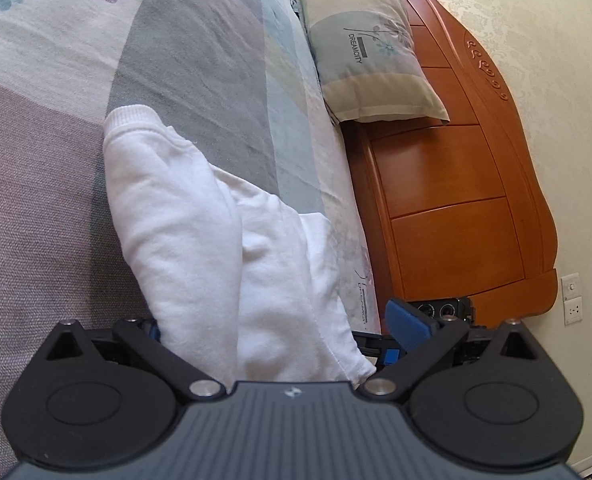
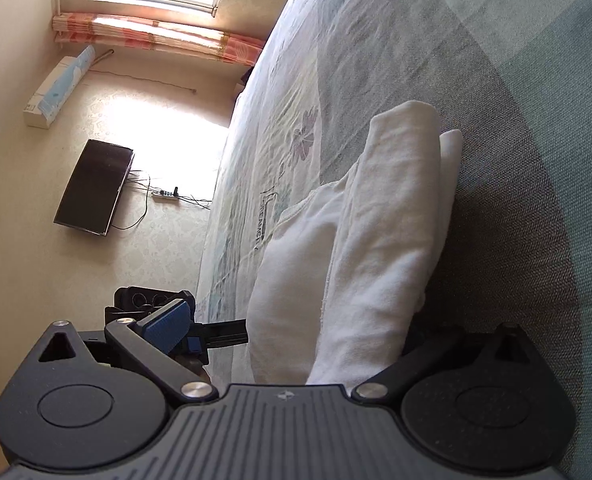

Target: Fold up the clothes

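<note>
A white sweatshirt [image 1: 184, 216], folded into a thick bundle with a ribbed cuff at its far end, lies on the bed. In the left wrist view its near end sits between the spread fingers of my left gripper [image 1: 282, 324], which is open. The cloth hides the left pad and stops short of the blue right pad [image 1: 409, 320]. In the right wrist view the same bundle [image 2: 375, 232] lies inside my open right gripper [image 2: 297, 332]. The blue left pad [image 2: 168, 326] stands clear of the cloth, and the right finger is lost in shadow.
The bedspread [image 1: 200, 60] has grey, mauve and floral patches. A pillow [image 1: 367, 48] leans on the wooden headboard [image 1: 463, 184]. Wall sockets [image 1: 571, 300] sit beyond it. The other gripper [image 2: 148, 300] shows just past my left pad. A dark TV [image 2: 94, 186] and a power strip [image 2: 166, 195] are on the wall side.
</note>
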### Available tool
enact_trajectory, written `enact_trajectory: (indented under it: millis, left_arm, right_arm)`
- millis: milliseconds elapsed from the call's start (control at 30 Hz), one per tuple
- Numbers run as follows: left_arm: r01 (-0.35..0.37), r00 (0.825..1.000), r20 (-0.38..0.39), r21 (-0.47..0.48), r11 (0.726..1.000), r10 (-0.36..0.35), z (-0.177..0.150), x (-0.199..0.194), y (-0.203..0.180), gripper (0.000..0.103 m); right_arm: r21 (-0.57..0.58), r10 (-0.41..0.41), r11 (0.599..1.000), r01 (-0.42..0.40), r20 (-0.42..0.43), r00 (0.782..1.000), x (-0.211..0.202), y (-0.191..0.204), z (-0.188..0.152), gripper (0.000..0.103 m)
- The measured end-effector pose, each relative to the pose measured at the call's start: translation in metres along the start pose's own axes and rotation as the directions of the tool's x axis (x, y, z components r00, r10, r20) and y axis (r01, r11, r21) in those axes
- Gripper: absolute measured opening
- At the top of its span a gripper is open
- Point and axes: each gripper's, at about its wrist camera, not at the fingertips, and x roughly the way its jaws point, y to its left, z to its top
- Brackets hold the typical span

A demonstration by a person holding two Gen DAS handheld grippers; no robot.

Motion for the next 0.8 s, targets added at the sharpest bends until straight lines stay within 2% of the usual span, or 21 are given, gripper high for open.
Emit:
enact_trajectory:
  millis: [267, 467, 667, 800]
  left_arm:
    - [0.023, 1.0, -0.004, 0.025, 0.999, -0.023, 0.002, 0.014, -0.025, 0.099]
    - [0.048, 0.998, -0.033, 0.057, 0.997, -0.046, 0.005, 0.042, -0.05, 0.099]
    - [0.103, 0.991, -0.086, 0.043, 0.994, -0.099, 0.011, 0.096, -0.075, 0.099]
    - [0.14, 0.983, -0.127, 0.027, 0.99, -0.135, 0.017, 0.146, -0.093, 0.099]
  right_arm:
    - [-0.024, -0.002, 1.0, 0.003, 0.044, 0.999, -0.025, 0.012, 0.006, 0.103]
    - [-0.044, -0.022, 0.999, 0.026, 0.09, 0.996, -0.053, 0.018, 0.011, 0.103]
    - [-0.044, -0.061, 0.997, 0.069, 0.163, 0.985, -0.106, 0.013, 0.021, 0.103]
    - [-0.04, -0.11, 0.992, 0.121, 0.218, 0.97, -0.148, 0.007, 0.033, 0.103]
